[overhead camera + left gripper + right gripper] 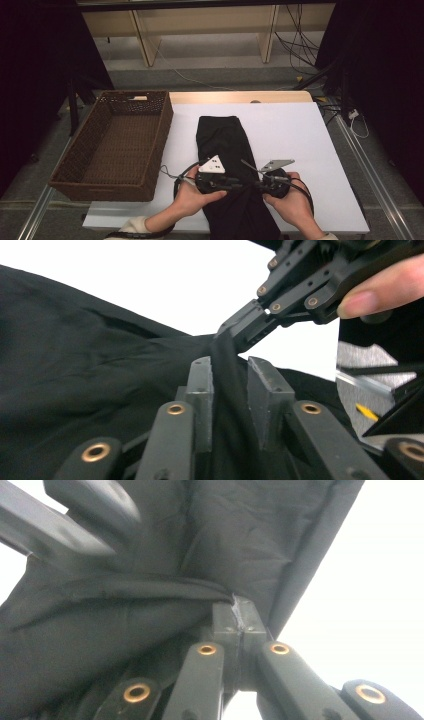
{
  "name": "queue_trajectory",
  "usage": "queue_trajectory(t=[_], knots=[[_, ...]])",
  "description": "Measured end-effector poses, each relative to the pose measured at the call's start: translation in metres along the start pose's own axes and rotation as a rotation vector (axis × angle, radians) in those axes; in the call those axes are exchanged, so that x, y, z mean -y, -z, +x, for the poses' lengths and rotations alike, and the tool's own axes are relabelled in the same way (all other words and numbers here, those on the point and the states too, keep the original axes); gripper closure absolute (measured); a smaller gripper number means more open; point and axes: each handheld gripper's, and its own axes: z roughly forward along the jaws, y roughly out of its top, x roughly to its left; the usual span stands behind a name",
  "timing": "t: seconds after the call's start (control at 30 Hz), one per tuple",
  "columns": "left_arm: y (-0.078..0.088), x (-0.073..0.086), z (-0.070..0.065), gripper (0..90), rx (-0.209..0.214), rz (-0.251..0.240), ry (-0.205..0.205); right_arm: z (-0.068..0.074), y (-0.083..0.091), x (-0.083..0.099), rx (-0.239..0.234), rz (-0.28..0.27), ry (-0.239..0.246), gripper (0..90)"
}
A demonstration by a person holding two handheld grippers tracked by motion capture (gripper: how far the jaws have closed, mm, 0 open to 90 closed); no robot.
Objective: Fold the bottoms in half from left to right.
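A long black garment (223, 135) lies folded lengthwise down the middle of the white table top (300, 140). Both hands meet over its near part. My left gripper (227, 186) and right gripper (256, 185) face each other there. In the left gripper view my left gripper (230, 365) has its jaws apart, and a raised ridge of the black cloth (75, 370) runs loosely between them. Just beyond, the right gripper (241, 331) pinches that same ridge. In the right gripper view my right gripper (236, 611) is shut on a bunched edge of the cloth (240, 535).
A brown wicker basket (162, 131) stands at the table's left, with nothing in it. White table top lies to the garment's right and beyond its far end. Cables (295, 45) trail over the floor behind the table.
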Motion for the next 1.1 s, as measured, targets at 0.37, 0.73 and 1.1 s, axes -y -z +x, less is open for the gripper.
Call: queue_trajectory(t=[0.37, 0.73, 1.1], knots=[[-0.009, 0.029, 0.014, 87.2, -0.009, 0.247, -0.025, -0.011, 0.004, 0.001, 0.094, -0.014, -0.041, 80.9], [-0.018, 0.034, 0.008, 88.8, 0.009, 0.287, -0.032, 0.026, 0.008, 0.002, -0.101, 0.029, -0.101, 66.2], [-0.018, 0.034, 0.009, 88.6, 0.019, 0.286, -0.012, 0.042, -0.012, 0.015, -0.093, 0.201, 0.037, 83.0]])
